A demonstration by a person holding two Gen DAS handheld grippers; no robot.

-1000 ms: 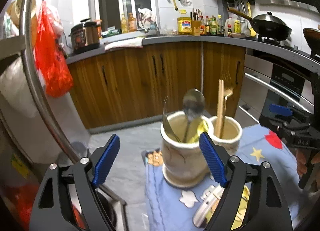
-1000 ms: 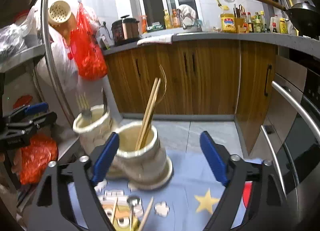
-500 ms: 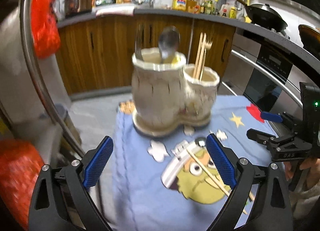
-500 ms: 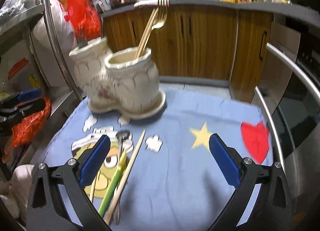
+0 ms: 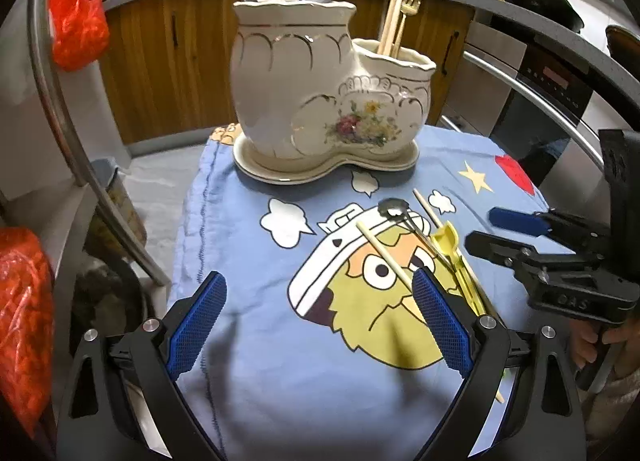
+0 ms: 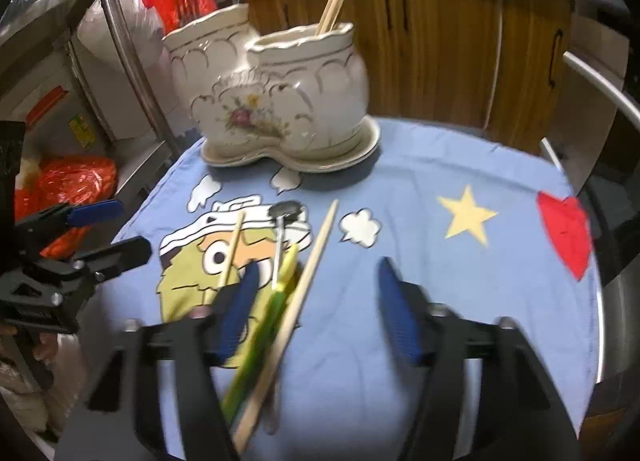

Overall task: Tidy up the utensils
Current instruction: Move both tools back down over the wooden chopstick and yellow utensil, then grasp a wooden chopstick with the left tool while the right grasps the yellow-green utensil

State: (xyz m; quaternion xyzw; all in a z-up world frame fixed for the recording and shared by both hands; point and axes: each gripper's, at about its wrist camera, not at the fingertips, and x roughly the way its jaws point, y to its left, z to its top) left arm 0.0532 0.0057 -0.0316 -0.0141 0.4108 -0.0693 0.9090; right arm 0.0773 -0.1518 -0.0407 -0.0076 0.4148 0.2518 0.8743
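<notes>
Kitchen worktop under a blue cartoon cloth [image 5: 248,401]. Left tool [image 5: 316,321] hovers with jaws wide apart, holding nothing. Loose chopsticks [image 6: 316,249], small spoon [image 6: 280,237] and yellow-green utensil [image 6: 280,289] lie centrally, awaiting sorting into the ceramic holder [image 6: 280,101] behind. Right tool [image 6: 316,309]: jaws closing, with the utensils partly between them, nothing gripped.

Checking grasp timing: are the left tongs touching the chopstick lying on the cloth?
Cannot tell. In the left wrist view the left tongs stand open, but one pad overlaps the chopstick, hiding any gap.
</notes>
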